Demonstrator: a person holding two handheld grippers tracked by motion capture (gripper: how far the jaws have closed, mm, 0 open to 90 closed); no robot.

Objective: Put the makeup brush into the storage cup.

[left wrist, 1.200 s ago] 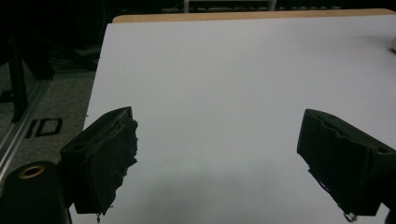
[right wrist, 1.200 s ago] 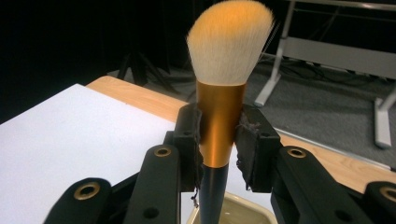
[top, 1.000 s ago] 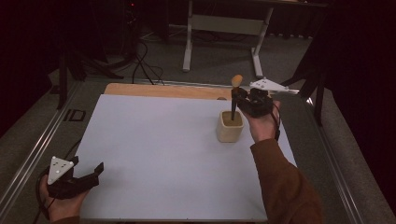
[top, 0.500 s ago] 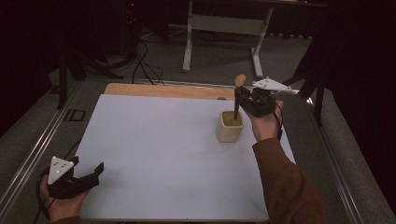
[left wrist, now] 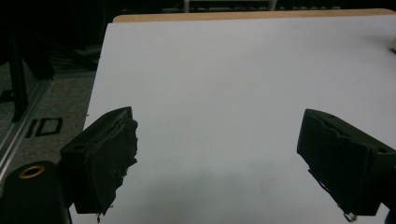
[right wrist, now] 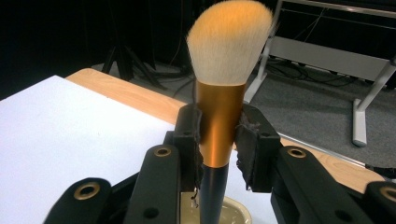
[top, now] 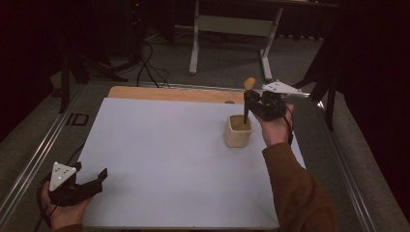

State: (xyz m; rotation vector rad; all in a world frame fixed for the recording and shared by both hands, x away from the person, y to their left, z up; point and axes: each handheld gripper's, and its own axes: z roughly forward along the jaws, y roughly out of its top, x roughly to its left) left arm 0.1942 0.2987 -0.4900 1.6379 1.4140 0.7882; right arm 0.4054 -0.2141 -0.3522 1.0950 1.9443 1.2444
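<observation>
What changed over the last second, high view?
Little. The right gripper, still shut on the makeup brush, drifted slightly toward the table's right edge, carrying the brush bristles-up with its handle end in the cream cup. Nothing was picked up or released. The cup stayed put, and the left gripper stayed open and empty at the near left corner of the white mat.

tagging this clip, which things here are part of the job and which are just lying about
In the job:
- makeup brush, clamped upright in the right gripper
- cream cup under the brush

Not in the job:
- left gripper, jaws apart, idle at the white mat's near corner
- floor cables
- white stand behind the table
</observation>
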